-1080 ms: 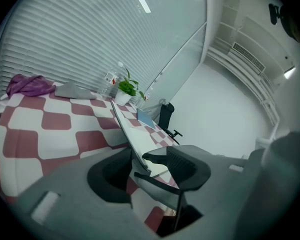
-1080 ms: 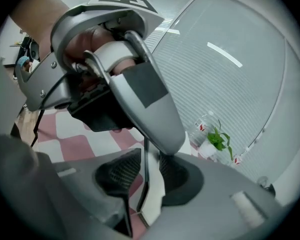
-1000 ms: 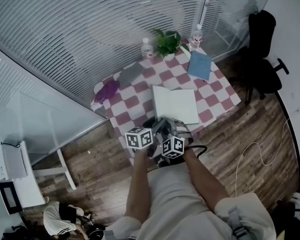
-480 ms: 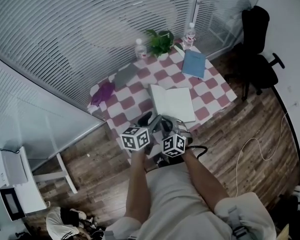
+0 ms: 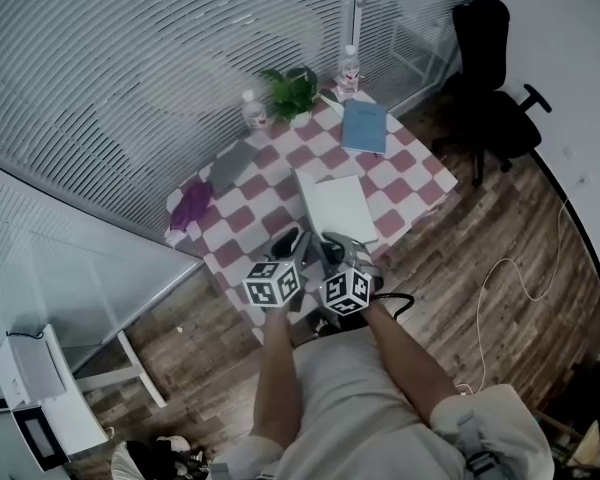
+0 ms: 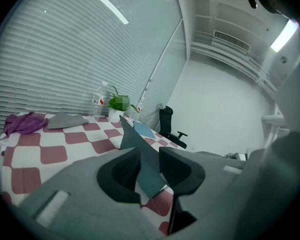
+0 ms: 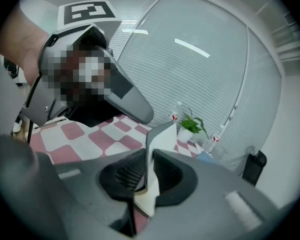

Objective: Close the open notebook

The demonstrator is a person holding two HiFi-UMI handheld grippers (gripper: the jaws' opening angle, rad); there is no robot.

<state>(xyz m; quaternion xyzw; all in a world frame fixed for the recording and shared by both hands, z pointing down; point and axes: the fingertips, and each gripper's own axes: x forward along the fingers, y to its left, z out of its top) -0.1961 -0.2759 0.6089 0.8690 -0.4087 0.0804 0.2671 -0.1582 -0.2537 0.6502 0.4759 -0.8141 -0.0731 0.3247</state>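
Observation:
The white notebook [image 5: 335,206] lies on the checked table [image 5: 412,180], its left half raised off the cloth. My right gripper [image 5: 332,253] is at its near edge. In the right gripper view the gripper [image 7: 146,176] is shut on the upright leaf of the notebook [image 7: 160,141], white pages with a grey cover. My left gripper [image 5: 288,243] sits just beside it. In the left gripper view its jaws [image 6: 149,171] are closing around the tilted grey cover [image 6: 142,154], which stands between them with the pads not clearly pressing.
At the table's far side are a blue book [image 5: 364,125], a potted plant [image 5: 290,90] and two bottles [image 5: 249,109] [image 5: 349,66]. A grey cloth [image 5: 232,165] and a purple cloth [image 5: 191,205] lie left. A black office chair [image 5: 490,43] stands right.
The notebook lay flat and wide open; now its left half stands up and the spread looks narrower. Both grippers have moved up to its near edge and risen slightly.

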